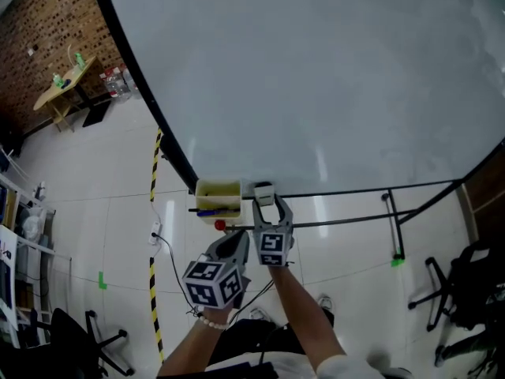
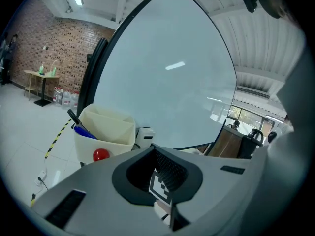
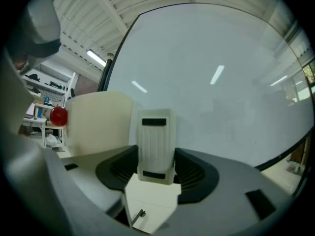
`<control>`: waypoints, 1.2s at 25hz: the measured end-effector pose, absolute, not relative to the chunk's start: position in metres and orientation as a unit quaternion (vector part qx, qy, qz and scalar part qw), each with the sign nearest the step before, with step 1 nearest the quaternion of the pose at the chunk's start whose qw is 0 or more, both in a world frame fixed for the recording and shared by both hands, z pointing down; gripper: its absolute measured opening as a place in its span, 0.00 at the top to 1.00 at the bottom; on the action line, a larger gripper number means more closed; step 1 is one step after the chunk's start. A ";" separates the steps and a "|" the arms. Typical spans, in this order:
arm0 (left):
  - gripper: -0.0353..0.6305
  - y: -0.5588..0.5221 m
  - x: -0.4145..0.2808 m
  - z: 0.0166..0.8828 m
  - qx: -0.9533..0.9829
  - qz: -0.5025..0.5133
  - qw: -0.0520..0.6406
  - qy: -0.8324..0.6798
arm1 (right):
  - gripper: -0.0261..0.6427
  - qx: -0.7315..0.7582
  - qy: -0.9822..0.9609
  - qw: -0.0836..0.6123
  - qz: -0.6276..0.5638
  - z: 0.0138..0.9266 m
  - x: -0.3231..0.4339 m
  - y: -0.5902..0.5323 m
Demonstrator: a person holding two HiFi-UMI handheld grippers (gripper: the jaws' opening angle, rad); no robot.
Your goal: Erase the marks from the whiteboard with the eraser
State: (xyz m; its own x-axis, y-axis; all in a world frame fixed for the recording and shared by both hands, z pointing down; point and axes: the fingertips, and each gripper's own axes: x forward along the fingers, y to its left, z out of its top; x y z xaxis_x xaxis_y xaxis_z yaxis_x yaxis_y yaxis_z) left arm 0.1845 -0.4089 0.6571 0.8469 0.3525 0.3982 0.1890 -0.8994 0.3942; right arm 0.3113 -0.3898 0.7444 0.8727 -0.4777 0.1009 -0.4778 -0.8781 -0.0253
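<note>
The big whiteboard (image 1: 316, 77) fills the head view and shows no marks that I can make out. At its lower edge my right gripper (image 1: 267, 205) is shut on the white ribbed eraser (image 1: 263, 193), which stands upright between the jaws in the right gripper view (image 3: 156, 144) against the whiteboard (image 3: 211, 73). Just left of it hangs a cream pen holder (image 1: 218, 200) with a red magnet (image 1: 220, 225) on its front. My left gripper (image 1: 235, 242) is shut and empty, below the holder (image 2: 106, 132); the eraser (image 2: 143, 135) shows beyond its jaws.
The board's black stand (image 1: 394, 227) runs along below its bottom edge to the right. Yellow-black tape (image 1: 154, 235) and a cable (image 1: 170, 263) lie on the white floor. Office chairs (image 1: 465, 290) stand at the right, and a wooden table (image 1: 67, 81) at the far left by a brick wall.
</note>
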 end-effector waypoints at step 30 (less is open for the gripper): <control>0.97 -0.179 0.250 0.659 0.942 0.256 0.173 0.129 | 0.56 0.968 -0.236 -0.018 0.087 0.751 0.376 -0.110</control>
